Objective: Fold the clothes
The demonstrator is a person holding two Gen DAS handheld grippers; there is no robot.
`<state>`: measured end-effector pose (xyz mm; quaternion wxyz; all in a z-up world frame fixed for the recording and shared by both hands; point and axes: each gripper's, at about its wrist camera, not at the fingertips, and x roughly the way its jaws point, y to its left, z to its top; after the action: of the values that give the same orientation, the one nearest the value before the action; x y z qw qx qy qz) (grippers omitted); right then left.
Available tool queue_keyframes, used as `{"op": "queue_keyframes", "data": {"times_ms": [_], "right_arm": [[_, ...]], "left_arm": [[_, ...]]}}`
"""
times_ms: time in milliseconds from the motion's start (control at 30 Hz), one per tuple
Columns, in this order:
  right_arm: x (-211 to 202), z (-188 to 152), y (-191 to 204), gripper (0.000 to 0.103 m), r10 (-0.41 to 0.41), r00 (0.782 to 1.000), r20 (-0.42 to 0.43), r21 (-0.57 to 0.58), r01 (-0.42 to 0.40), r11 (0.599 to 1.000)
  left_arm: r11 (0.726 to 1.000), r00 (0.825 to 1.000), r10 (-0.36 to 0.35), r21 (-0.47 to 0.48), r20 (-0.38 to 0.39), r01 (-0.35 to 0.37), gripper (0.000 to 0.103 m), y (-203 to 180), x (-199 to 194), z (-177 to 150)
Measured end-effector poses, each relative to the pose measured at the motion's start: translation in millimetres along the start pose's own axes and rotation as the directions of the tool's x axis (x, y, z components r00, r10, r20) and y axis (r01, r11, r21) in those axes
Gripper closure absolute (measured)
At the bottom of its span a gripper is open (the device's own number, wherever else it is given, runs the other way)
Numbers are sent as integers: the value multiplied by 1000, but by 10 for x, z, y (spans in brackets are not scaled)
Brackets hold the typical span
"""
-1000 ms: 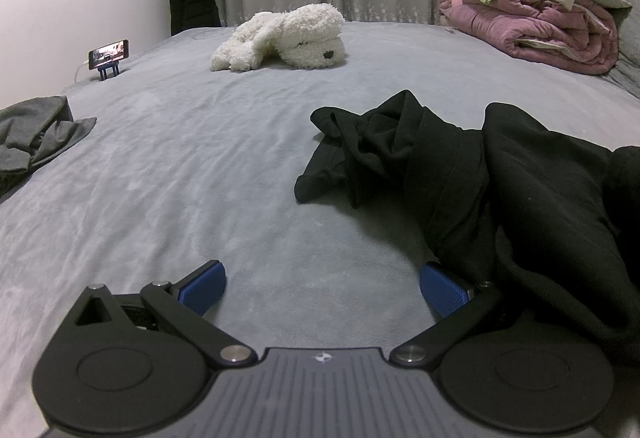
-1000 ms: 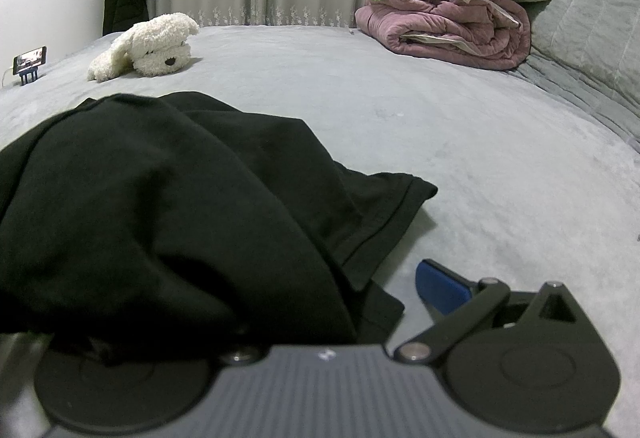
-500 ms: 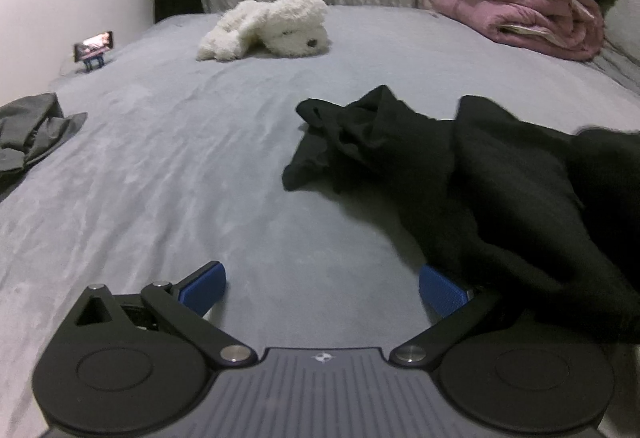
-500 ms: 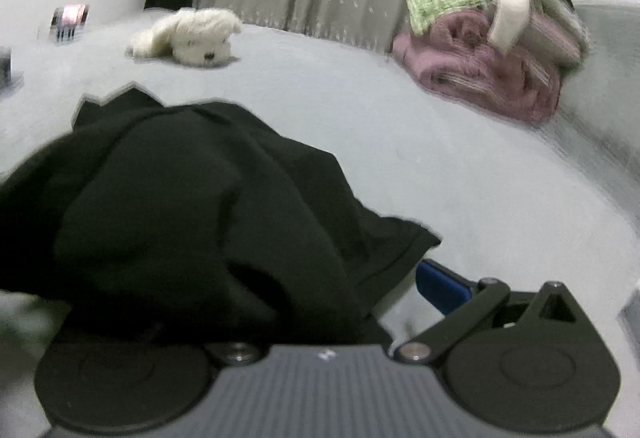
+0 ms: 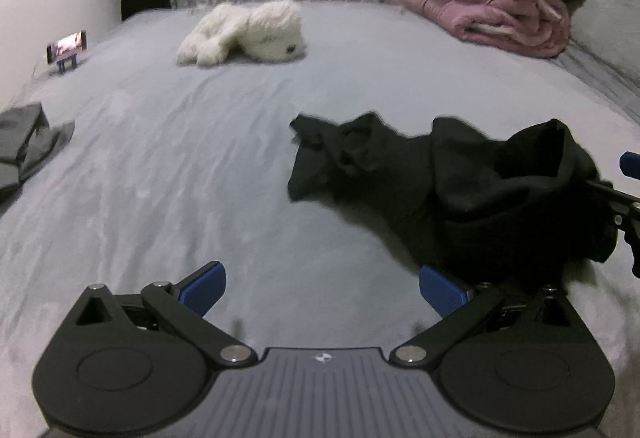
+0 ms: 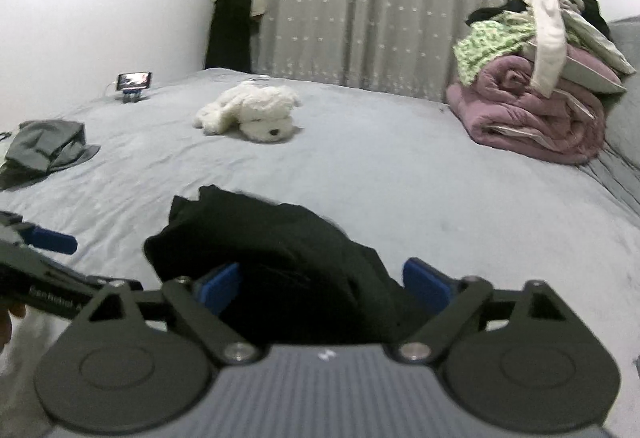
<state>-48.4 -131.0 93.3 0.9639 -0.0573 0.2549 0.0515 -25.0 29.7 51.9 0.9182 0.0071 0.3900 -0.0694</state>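
Observation:
A crumpled black garment (image 5: 460,189) lies in a heap on the grey bed (image 5: 200,157). In the right wrist view the black garment (image 6: 280,262) fills the space between the jaws. My left gripper (image 5: 322,288) is open, low over the bed, with its right blue pad at the garment's near edge. My right gripper (image 6: 322,284) is open with the garment's bulk between its blue pads; nothing is pinched. The right gripper shows at the right edge of the left wrist view (image 5: 624,197); the left gripper shows at the left edge of the right wrist view (image 6: 48,258).
A white plush dog (image 6: 252,111) lies mid-bed. A pile of pink quilt and clothes (image 6: 536,93) sits at the back right. A grey garment (image 6: 44,149) lies at the left. A phone on a stand (image 6: 134,83) stands near the wall. Curtains hang behind.
The right gripper has lifted and pulled back, so the black garment no longer drapes over its left jaw. The garment is bunched into a smaller heap. The left gripper has shifted slightly.

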Motion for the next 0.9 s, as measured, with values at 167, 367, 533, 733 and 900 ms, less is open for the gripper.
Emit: {"op": "queue_keyframes", "data": {"times_ms": [167, 367, 533, 733, 900], "right_arm": [[102, -61, 0, 26, 14, 999, -46, -8, -15, 1000], [32, -73, -11, 89, 96, 995, -25, 1, -96, 995], [-148, 66, -191, 91, 54, 994, 93, 32, -57, 998], [-568, 257, -694, 91, -120, 944, 306, 175, 68, 982], [-824, 280, -1179, 91, -306, 879, 366, 335, 183, 924]], "left_arm": [[997, 1000, -21, 68, -10, 22, 0, -111, -2, -33], [991, 999, -47, 125, 4, 46, 0, -219, -30, -27], [992, 998, -59, 113, -1, 58, 0, -224, -26, 7], [990, 997, -82, 117, 14, 80, 0, -282, -54, 71], [986, 996, -89, 143, 7, 87, 0, -429, 8, 135]]}}
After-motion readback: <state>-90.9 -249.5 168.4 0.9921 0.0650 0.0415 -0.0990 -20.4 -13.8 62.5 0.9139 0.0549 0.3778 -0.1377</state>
